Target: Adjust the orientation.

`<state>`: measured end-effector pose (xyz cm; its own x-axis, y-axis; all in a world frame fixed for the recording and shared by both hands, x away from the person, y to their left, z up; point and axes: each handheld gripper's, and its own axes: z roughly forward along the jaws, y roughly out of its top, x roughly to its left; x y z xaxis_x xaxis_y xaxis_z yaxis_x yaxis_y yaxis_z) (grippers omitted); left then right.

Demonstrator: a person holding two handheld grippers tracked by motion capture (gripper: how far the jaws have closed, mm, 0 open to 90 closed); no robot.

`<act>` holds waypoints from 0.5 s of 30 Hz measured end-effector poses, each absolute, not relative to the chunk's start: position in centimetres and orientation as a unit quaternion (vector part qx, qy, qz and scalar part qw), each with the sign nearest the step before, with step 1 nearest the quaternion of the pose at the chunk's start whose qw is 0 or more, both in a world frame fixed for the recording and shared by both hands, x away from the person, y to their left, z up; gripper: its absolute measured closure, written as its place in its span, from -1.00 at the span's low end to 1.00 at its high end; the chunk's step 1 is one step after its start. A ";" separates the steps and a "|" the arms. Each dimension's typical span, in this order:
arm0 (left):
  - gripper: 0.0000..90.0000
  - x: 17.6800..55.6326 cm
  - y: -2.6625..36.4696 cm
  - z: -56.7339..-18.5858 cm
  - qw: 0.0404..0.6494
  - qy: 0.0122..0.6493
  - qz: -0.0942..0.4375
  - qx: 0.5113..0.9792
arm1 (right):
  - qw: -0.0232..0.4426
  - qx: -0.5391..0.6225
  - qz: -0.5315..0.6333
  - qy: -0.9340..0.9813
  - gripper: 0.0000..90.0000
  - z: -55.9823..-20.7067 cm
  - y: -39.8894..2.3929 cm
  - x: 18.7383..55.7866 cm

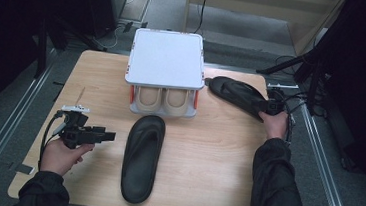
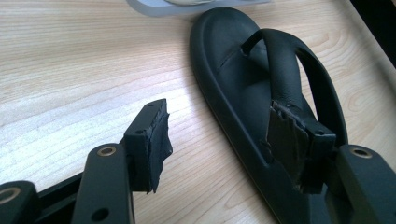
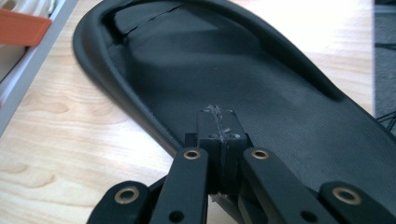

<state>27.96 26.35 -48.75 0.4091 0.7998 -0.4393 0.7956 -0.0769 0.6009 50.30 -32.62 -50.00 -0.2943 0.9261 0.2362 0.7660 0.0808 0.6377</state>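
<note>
Matt black rubbery sandal (image 1: 142,157), wood-grain table (image 1: 211,155)

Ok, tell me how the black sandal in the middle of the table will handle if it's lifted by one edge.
The black sandal looks like moulded foam or rubber, so probably light. It is long and thin-soled, so it may droop somewhat if held at one end. Its matte surface suggests the open left claw would not slip much. It lies flat, so it should not roll.

The table (image 1: 204,185) is lit evenly from above, while the surroundings are left in deep shadow. Bright glare is seen on the wood in the left gripper view, upper left. The sandal (image 3: 261,74) is rendered dark, its detail poorly resolved. Slight softness is noted throughout.
</note>
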 end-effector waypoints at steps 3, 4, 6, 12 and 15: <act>-0.13 28.0 26.4 -48.8 0.405 0.545 0.002 0.734 | 0.113 0.579 0.344 0.731 1.00 -49.9 -32.3 50.2; -0.14 28.1 26.4 -48.8 0.405 0.546 0.001 0.733 | 0.109 0.574 0.341 0.736 1.00 -49.9 -32.0 50.1; -0.14 28.1 26.4 -48.9 0.405 0.547 0.001 0.733 | 0.108 0.574 0.340 0.737 1.00 -49.9 -31.9 50.0; -0.15 28.3 26.5 -49.0 0.402 0.549 -0.001 0.733 | 0.100 0.565 0.340 0.745 1.00 -49.9 -31.1 49.7; -0.15 28.4 26.6 -49.1 0.401 0.550 -0.002 0.733 | 0.101 0.558 0.338 0.751 1.00 -49.8 -30.6 49.5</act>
<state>28.39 26.59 -49.11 0.3954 0.8041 -0.4440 0.8073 -0.0736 0.5855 49.47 -30.62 -49.84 -0.3567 0.9067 0.2252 0.7698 0.1487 0.6207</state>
